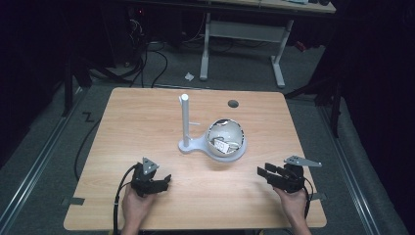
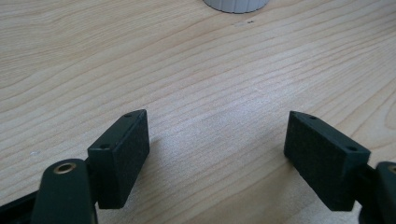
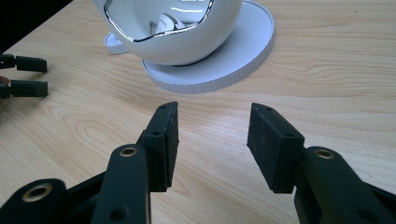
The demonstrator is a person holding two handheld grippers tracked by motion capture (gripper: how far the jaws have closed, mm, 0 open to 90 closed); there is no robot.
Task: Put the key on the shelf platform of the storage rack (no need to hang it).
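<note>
A white stand with an upright post (image 1: 185, 117) and a round ribbed base (image 1: 239, 152) sits mid-table. On that base rests a white bowl (image 1: 225, 137) with a jagged chrome rim and small items inside. The bowl (image 3: 187, 42) and base (image 3: 243, 56) lie just ahead in the right gripper view. My left gripper (image 1: 164, 180) rests near the front left, jaws wide apart over bare wood (image 2: 217, 149). My right gripper (image 1: 262, 172) is at the front right, pointing at the bowl, jaws apart with nothing between them (image 3: 212, 140).
The wooden table (image 1: 147, 122) has a round cable hole (image 1: 233, 104) near its back edge. A white-legged desk (image 1: 244, 34) stands beyond on grey floor with cables. The left gripper's jaws (image 3: 23, 74) appear at the left of the right gripper view.
</note>
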